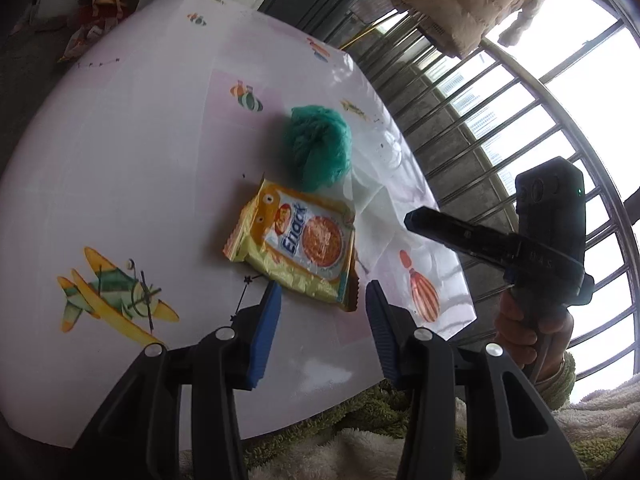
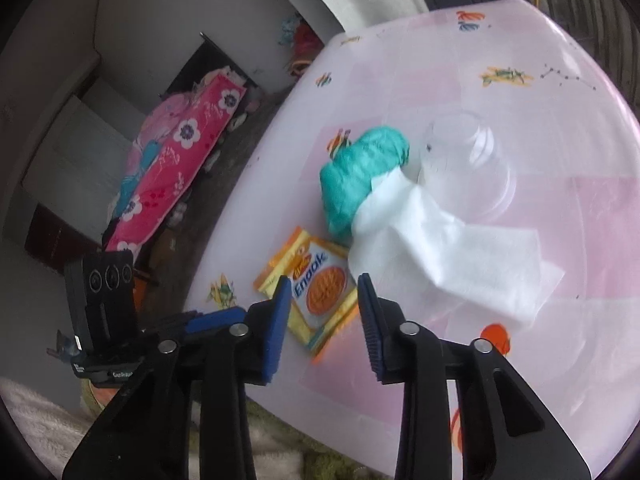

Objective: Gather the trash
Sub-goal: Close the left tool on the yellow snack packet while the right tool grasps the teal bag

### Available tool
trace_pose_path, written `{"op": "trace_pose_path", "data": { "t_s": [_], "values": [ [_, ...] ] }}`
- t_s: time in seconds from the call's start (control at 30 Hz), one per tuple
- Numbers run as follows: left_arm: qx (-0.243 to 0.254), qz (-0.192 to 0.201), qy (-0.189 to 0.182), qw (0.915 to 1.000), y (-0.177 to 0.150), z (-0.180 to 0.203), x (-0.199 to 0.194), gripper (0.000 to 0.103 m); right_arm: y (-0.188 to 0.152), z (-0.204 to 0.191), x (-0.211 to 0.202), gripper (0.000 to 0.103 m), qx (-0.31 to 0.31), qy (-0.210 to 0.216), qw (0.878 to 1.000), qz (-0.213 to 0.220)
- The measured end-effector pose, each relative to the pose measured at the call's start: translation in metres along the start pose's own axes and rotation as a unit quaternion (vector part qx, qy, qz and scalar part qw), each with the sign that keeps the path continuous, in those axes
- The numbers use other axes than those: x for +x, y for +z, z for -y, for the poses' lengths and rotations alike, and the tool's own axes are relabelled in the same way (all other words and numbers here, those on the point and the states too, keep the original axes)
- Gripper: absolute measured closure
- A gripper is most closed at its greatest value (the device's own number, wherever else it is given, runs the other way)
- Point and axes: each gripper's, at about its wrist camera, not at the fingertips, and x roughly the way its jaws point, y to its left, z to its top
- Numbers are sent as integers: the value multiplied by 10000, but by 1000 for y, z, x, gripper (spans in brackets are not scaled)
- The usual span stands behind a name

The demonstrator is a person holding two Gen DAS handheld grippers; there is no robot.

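Both the left gripper (image 1: 322,300) and right gripper (image 2: 324,300) are held spread-jawed above the yellow rectangular foil snack packet (image 1: 298,246).

The one clearly legible text is the brand name on the yellow snack wrapper (image 1: 294,246). In the left wrist view it reads "Enaak" in white letters on a blue band, running up the pack just ahead of the left tool (image 1: 322,322), between its blue fingers. In the right wrist view the same wrapper (image 2: 316,292) lies just ahead of the right tool (image 2: 324,312) and shows "Enaak" above a round orange picture; a smaller logo above the word is too blurred to read. Small white print on the black device (image 2: 106,308) to the left of the right tool is too blurred to read.
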Motion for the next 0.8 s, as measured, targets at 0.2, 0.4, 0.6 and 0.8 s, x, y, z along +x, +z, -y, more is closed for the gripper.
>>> {"op": "trace_pose_path", "data": {
  "t_s": [0.2, 0.4, 0.6, 0.8],
  "values": [
    [-314, 31, -13, 9995, 10, -22, 7, 61, -10, 7, 34, 93, 283, -159, 9989, -334],
    [-607, 223, -28, 9979, 22, -44, 13, 65, -4, 5, 47, 96, 466, -75, 9980, -415],
    [-961, 391, -353, 9940, 27, -56, 13, 66, -1, 6, 53, 100, 665, 121, 9965, -500],
    [-942, 462, -126, 9944, 30, -55, 20, 86, 1, -5, 52, 101, 563, 21, 9971, -504]
  ]
}}
